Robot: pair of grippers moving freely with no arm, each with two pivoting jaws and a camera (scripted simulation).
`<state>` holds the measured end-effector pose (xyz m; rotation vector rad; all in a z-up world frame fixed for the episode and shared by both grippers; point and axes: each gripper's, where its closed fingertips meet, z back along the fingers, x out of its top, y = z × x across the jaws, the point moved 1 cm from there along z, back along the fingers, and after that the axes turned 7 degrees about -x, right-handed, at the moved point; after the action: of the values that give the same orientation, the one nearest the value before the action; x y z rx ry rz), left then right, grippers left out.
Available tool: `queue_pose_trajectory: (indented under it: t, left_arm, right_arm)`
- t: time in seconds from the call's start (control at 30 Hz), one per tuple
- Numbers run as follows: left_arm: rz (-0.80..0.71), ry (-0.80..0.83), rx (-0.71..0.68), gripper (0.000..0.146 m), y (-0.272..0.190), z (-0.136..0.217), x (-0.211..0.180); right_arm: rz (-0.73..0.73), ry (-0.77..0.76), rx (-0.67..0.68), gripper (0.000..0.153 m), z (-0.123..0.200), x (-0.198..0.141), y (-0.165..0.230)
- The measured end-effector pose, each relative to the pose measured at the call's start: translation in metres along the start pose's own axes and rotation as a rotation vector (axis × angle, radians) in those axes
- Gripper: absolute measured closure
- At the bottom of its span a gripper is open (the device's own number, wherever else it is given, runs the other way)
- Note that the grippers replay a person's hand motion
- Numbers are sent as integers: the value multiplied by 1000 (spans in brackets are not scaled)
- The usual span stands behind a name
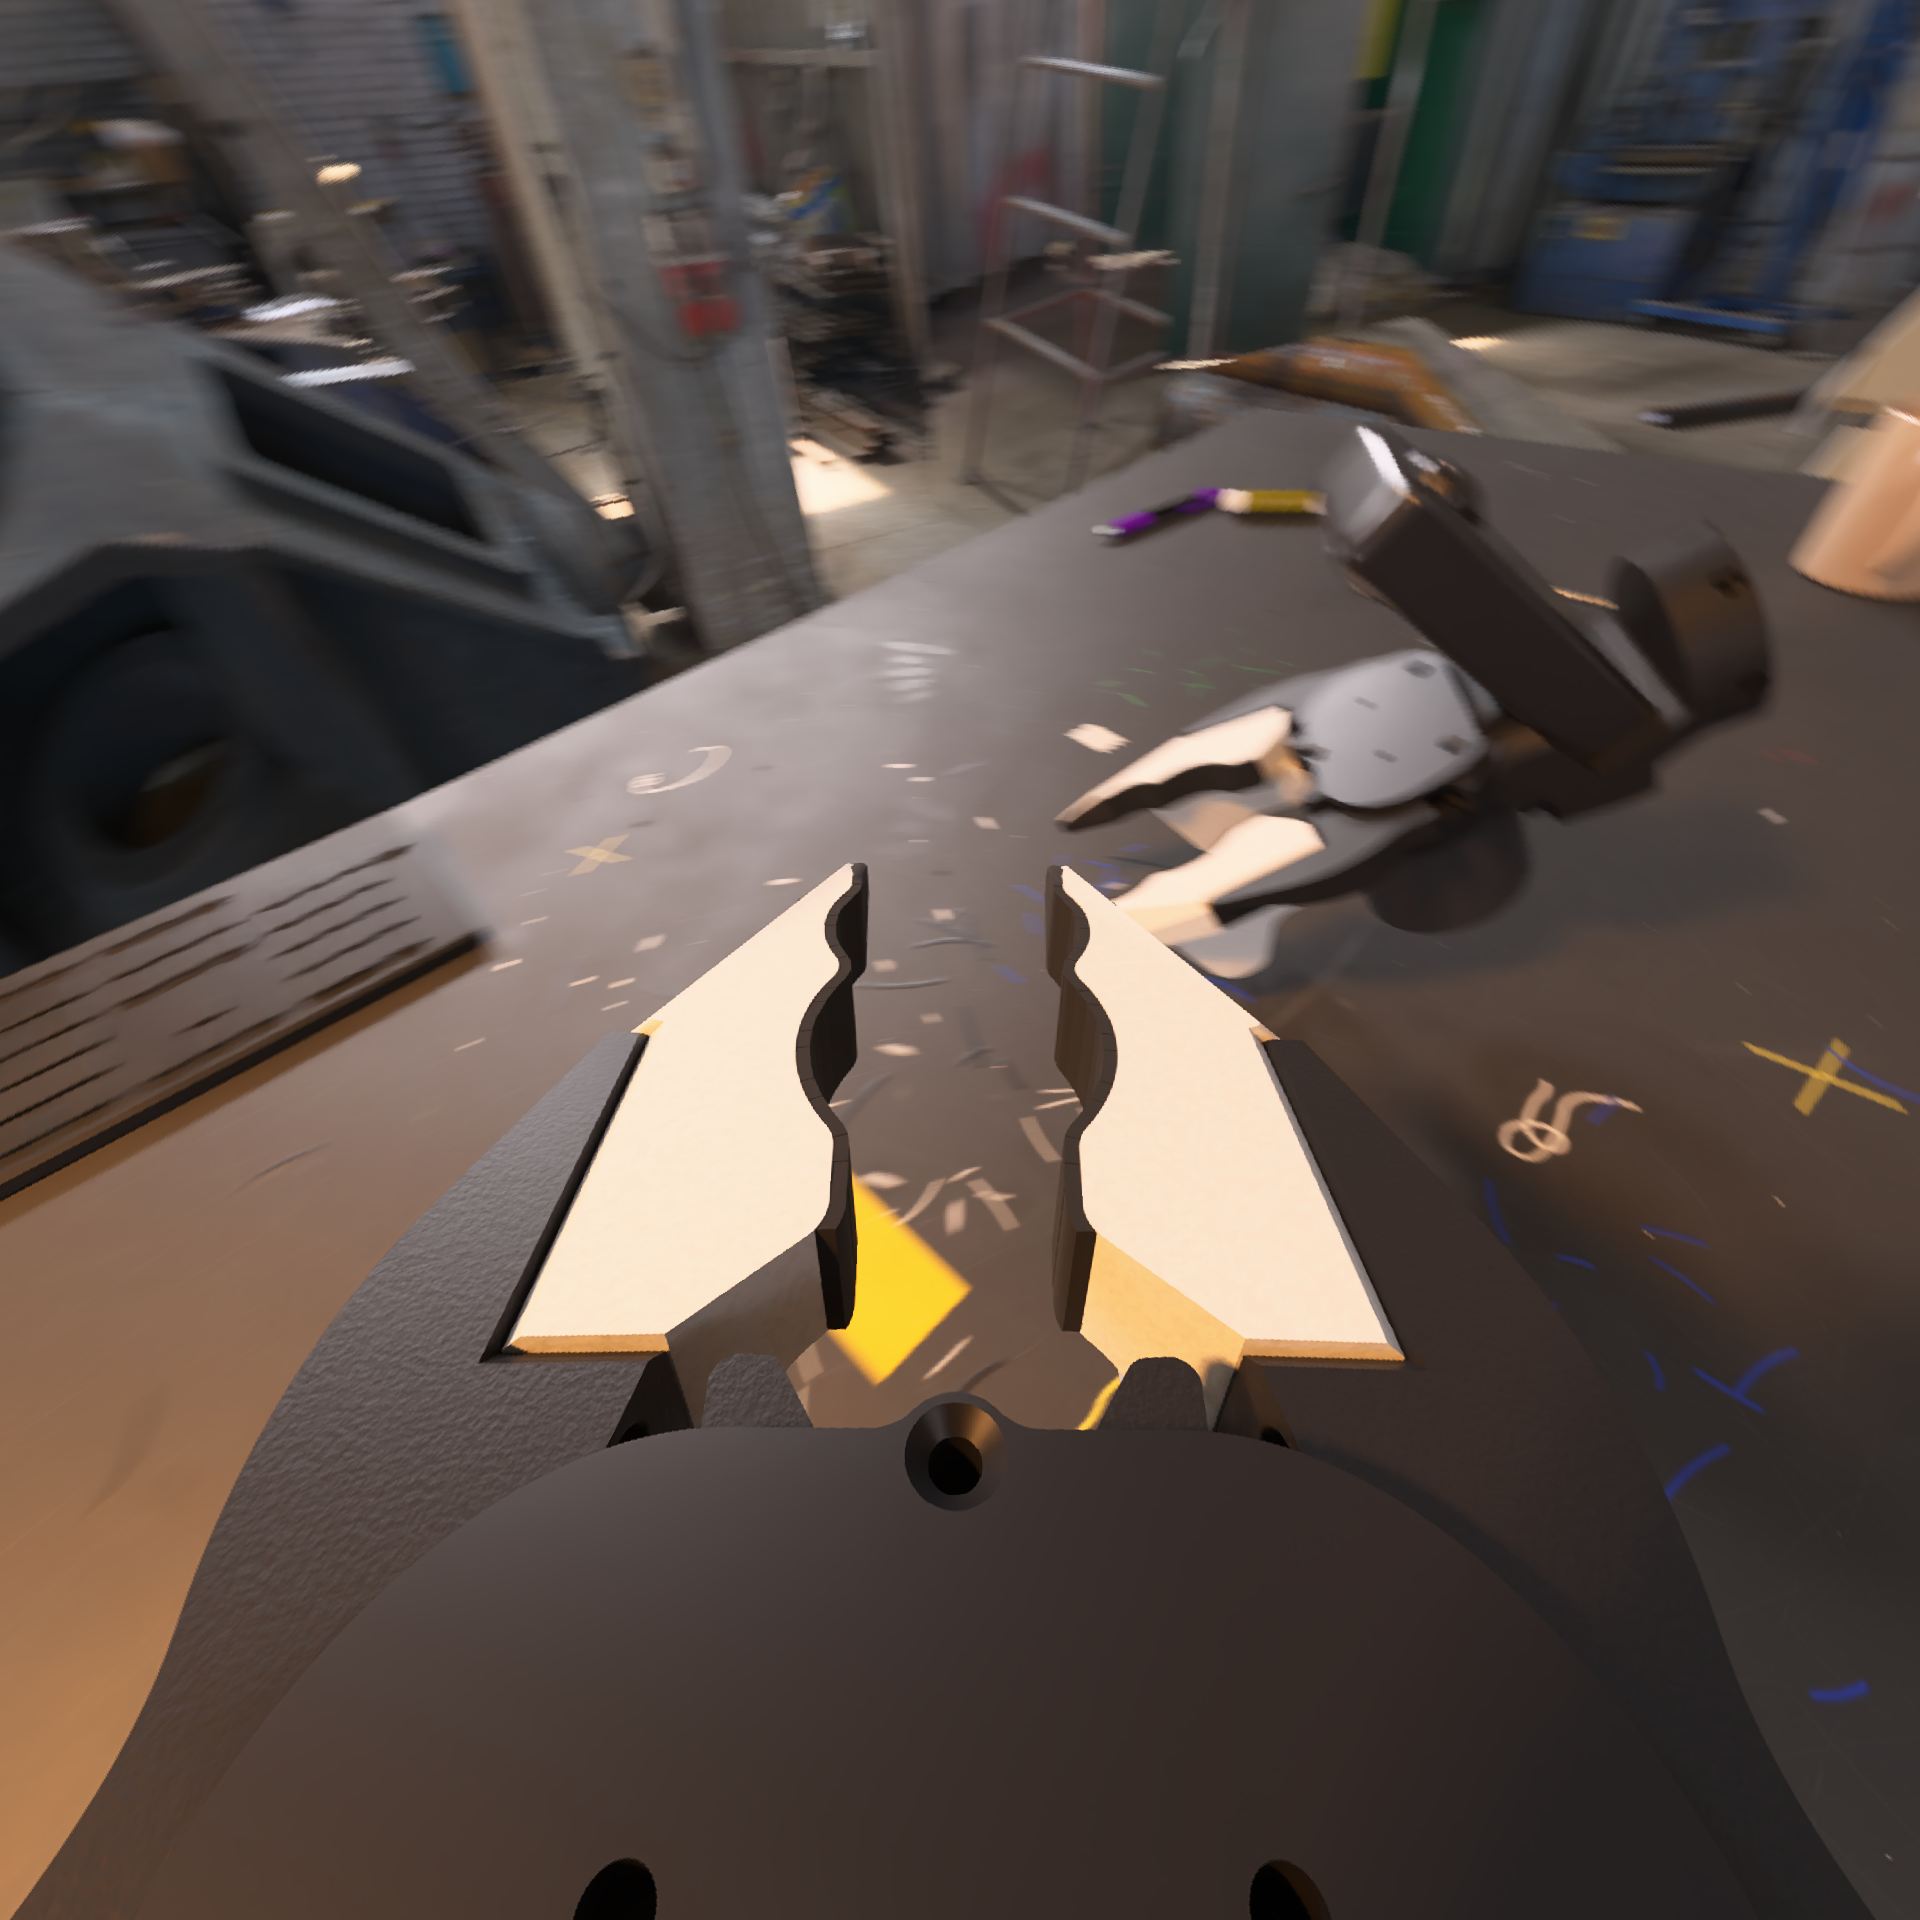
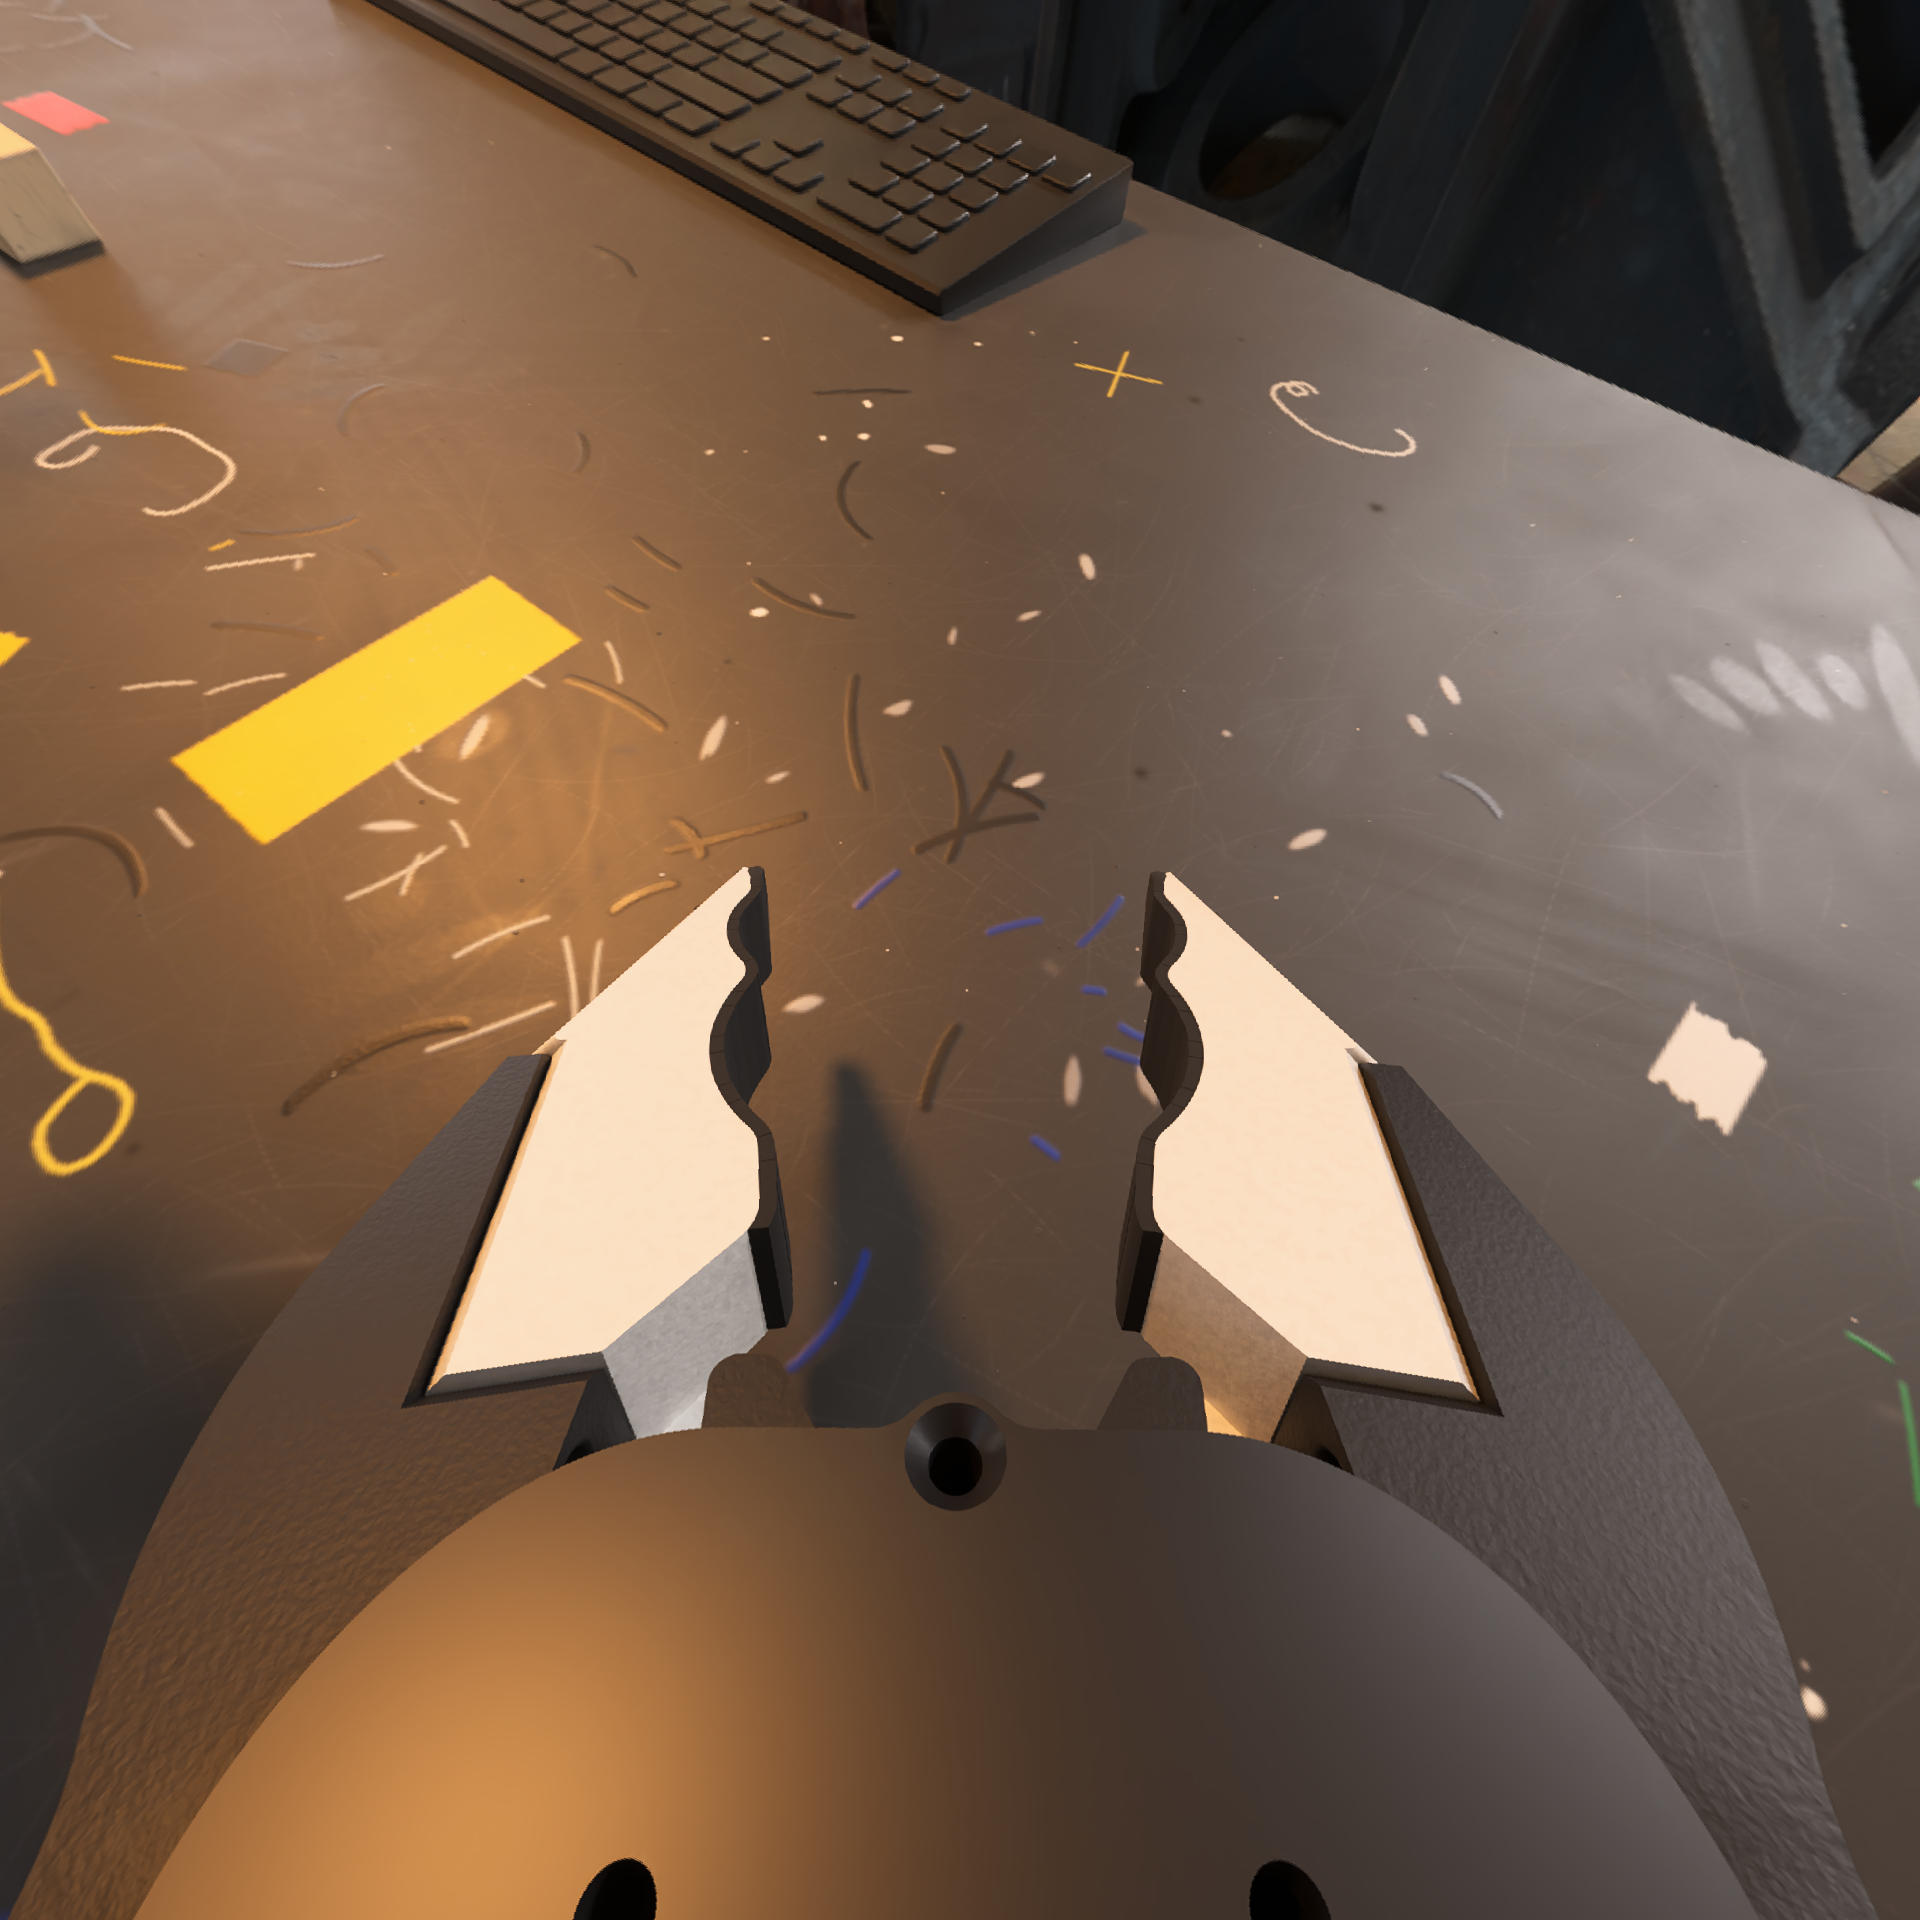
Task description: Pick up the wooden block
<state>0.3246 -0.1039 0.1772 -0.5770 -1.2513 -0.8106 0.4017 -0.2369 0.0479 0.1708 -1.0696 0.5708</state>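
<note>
A dark scuffed counter (image 2: 1351,644) carries a black keyboard (image 2: 790,114) at its far edge. The wooden block (image 2: 36,203), what looks like it, sits far left. Both left tongs (image 1: 954,883) and right tongs (image 2: 956,883) are spread, holding nothing.

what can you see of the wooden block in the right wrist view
Only a corner of the wooden block shows, cut off by the left edge at the top of the right wrist view. It is pale, light wood with faint grain, flat faces and straight edges, and it throws a dark shadow along its base. It rests on the scuffed brown table, just below a small red patch, far from the keyboard. Nothing else touches it; the right tongs stand open well short of it.
</note>
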Motion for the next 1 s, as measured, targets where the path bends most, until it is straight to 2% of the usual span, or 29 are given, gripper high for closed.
queue_pose_trajectory:
  t: [0.1, 0.17, 0.27, 0.37, 0.43, 0.53, 0.67, 0.73, 0.83, 0.93, 1.0]
  left_arm:
    - [98, 20, 191, 102, 68, 56, 23]
    - [186, 99, 371, 97, 133, 89, 11]
    - [409, 331, 555, 88, 207, 122, -56]
    - [629, 523, 640, 87, 239, 133, -129]
    - [657, 619, 732, 87, 253, 136, -161]
    - [660, 721, 823, 88, 268, 137, -188]
    - [753, 690, 748, 97, 267, 129, -196]
    - [735, 822, 745, 102, 265, 140, -205]
    - [730, 873, 717, 108, 265, 150, -206]
    - [794, 799, 673, 96, 264, 143, -202]
    - [767, 837, 667, 91, 262, 142, -206]
  right_arm:
    - [-22, -3, 27, 82, 1, 0, 1]
    - [-39, 2, 42, 84, 2, -1, 1]
    - [-54, 4, 55, 86, 3, -1, 2]
    - [-47, 12, 62, 87, 3, -2, 5]
    - [-31, 20, 66, 88, 3, -3, 8]
    - [-5, 22, 62, 90, 3, -4, 11]
    - [-14, 30, 69, 92, 2, -5, 11]
    - [-31, 39, 78, 93, 2, -6, 10]
    - [-41, 40, 85, 94, 2, -5, 10]
    - [-30, 46, 85, 95, 1, -6, 11]
    - [-18, 48, 84, 96, 1, -6, 12]
